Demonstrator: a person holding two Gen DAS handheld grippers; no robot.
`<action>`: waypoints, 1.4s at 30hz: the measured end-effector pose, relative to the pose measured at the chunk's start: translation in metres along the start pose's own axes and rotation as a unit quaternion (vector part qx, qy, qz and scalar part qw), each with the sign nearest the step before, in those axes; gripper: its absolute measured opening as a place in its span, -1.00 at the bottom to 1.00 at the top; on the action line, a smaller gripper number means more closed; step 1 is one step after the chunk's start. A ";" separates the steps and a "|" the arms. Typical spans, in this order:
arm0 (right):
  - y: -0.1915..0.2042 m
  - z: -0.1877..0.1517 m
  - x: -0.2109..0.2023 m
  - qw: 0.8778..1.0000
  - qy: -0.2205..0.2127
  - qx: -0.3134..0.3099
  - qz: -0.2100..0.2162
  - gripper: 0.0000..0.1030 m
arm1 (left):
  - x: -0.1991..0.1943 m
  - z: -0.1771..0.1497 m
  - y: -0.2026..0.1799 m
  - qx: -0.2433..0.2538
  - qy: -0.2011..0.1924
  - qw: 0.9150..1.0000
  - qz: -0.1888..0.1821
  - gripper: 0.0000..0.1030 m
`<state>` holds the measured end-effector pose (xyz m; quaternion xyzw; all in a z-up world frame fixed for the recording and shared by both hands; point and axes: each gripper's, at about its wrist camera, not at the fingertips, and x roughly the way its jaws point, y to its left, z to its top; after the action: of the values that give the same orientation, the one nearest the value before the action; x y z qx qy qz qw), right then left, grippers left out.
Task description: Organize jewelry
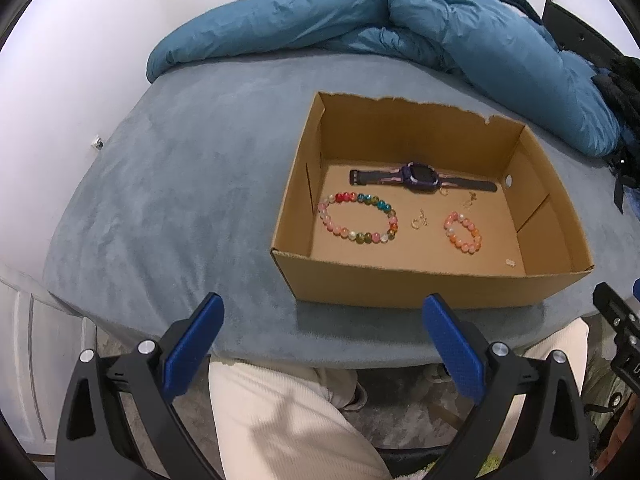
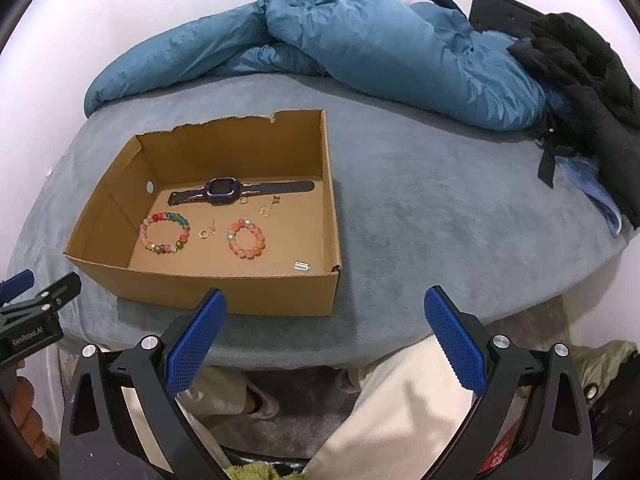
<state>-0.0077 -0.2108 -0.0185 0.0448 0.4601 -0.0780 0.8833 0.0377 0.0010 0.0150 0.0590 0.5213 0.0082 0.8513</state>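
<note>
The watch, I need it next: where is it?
In both views the purple watch lies flat along the cardboard box's far wall, behind both bead bracelets.

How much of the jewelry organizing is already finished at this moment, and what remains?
Done: the purple watch, the multicolour bead bracelet, the pink bead bracelet and several small gold pieces already lie spread apart in the cardboard box. In hand: nothing; the left gripper and right gripper are both open and empty, short of the box. Left: no jewelry shows on the bed outside the box.
</note>
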 end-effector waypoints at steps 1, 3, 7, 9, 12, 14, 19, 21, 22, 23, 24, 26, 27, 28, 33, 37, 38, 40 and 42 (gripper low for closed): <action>0.000 0.000 0.001 1.000 0.002 0.000 0.000 0.85 | 0.003 0.000 0.000 0.000 0.003 1.000 -0.001 0.89; -0.001 0.000 0.004 1.000 0.005 0.000 -0.001 0.85 | 0.005 0.000 0.000 0.000 0.007 1.000 -0.003 0.89; 0.000 0.001 0.005 1.000 0.007 0.000 -0.002 0.85 | 0.006 0.000 -0.001 0.005 0.005 1.000 -0.003 0.89; -0.001 0.002 0.005 1.000 0.007 0.000 -0.001 0.85 | 0.006 0.000 -0.002 0.006 0.003 1.000 -0.005 0.89; 0.000 0.001 0.005 1.000 0.005 0.001 -0.002 0.85 | 0.003 0.000 -0.003 0.009 -0.008 1.000 -0.006 0.89; 0.000 0.001 0.006 1.000 0.005 0.001 -0.003 0.85 | 0.001 0.000 -0.005 0.012 -0.019 1.000 -0.006 0.89; 0.000 -0.001 0.006 1.000 0.003 0.004 -0.003 0.85 | -0.002 -0.003 -0.006 0.020 -0.069 0.997 -0.010 0.89; -0.001 -0.002 0.007 1.000 0.002 0.006 -0.003 0.85 | 0.000 -0.004 -0.007 0.024 -0.079 0.997 -0.007 0.89; -0.001 -0.004 0.007 1.000 0.002 0.007 -0.003 0.85 | 0.001 -0.005 -0.007 0.024 -0.082 0.996 -0.010 0.89; -0.001 -0.005 0.008 1.000 0.001 0.008 -0.004 0.85 | 0.001 -0.005 -0.007 0.024 -0.083 0.996 -0.011 0.89; -0.001 -0.005 0.008 1.000 0.000 0.009 -0.004 0.85 | 0.002 -0.006 -0.007 0.024 -0.085 0.996 -0.013 0.89; -0.001 -0.006 0.009 1.000 -0.001 0.008 -0.004 0.85 | 0.003 -0.007 -0.007 0.026 -0.086 0.996 -0.014 0.89; -0.001 -0.007 0.009 1.000 -0.002 0.009 -0.006 0.85 | 0.004 -0.008 -0.008 0.027 -0.085 0.996 -0.014 0.89; -0.002 -0.008 0.009 1.000 -0.004 0.011 -0.007 0.85 | 0.004 -0.008 -0.008 0.027 -0.084 0.996 -0.015 0.89; -0.001 -0.010 0.006 0.999 -0.023 0.019 -0.016 0.85 | 0.004 -0.009 -0.008 0.024 -0.083 0.996 -0.020 0.89; 0.000 -0.012 0.004 0.999 -0.034 0.020 -0.021 0.85 | 0.004 -0.008 -0.008 0.024 -0.083 0.996 -0.022 0.89; 0.001 -0.012 0.003 0.999 -0.035 0.018 -0.024 0.85 | 0.004 -0.008 -0.008 0.024 -0.083 0.996 -0.022 0.89; 0.002 -0.013 0.003 0.999 -0.041 0.016 -0.028 0.85 | 0.004 -0.008 -0.007 0.023 -0.083 0.996 -0.022 0.89; 0.003 -0.013 0.003 0.999 -0.042 0.017 -0.028 0.85 | 0.004 -0.008 -0.008 0.023 -0.083 0.996 -0.021 0.89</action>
<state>-0.0165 -0.2064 -0.0282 0.0435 0.4226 -0.1125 0.8983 0.0319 -0.0054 0.0071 0.0681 0.4505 -0.0272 0.8898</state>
